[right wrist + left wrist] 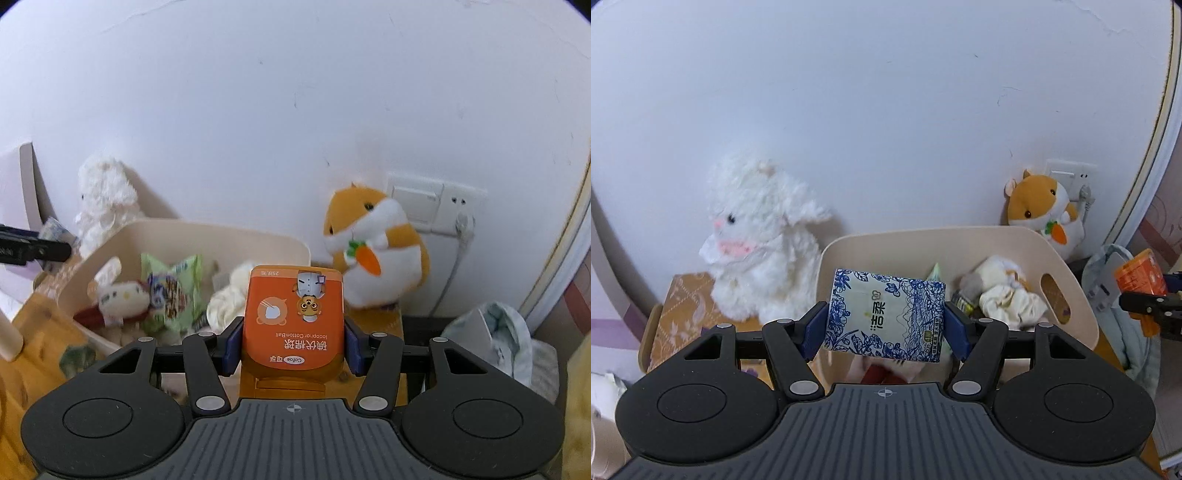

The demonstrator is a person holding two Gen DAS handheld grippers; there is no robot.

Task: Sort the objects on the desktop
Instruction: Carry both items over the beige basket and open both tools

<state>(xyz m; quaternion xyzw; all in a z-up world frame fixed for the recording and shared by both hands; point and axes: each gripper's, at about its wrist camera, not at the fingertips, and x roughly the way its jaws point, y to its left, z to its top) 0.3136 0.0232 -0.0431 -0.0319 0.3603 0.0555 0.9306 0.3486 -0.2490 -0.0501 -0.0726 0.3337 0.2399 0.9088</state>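
My left gripper [885,326] is shut on a blue-and-white floral tissue pack [886,314], held in the air over the near rim of a cream storage bin [1015,236]. My right gripper [293,345] is shut on an orange cotton-ball box [293,317], held up to the right of the same cream bin [221,230]. The orange box [1139,275] and the right gripper show at the right edge of the left wrist view. Inside the bin lie a small white plush [118,295], a green snack bag [175,291] and a cream cloth bundle [1004,295].
A white fluffy lamb plush [757,240] stands left of the bin on a patterned wooden top [683,314]. An orange hamster plush with a carrot [373,251] leans against the wall under a socket [436,203]. A crumpled pale bag [498,336] lies at the right.
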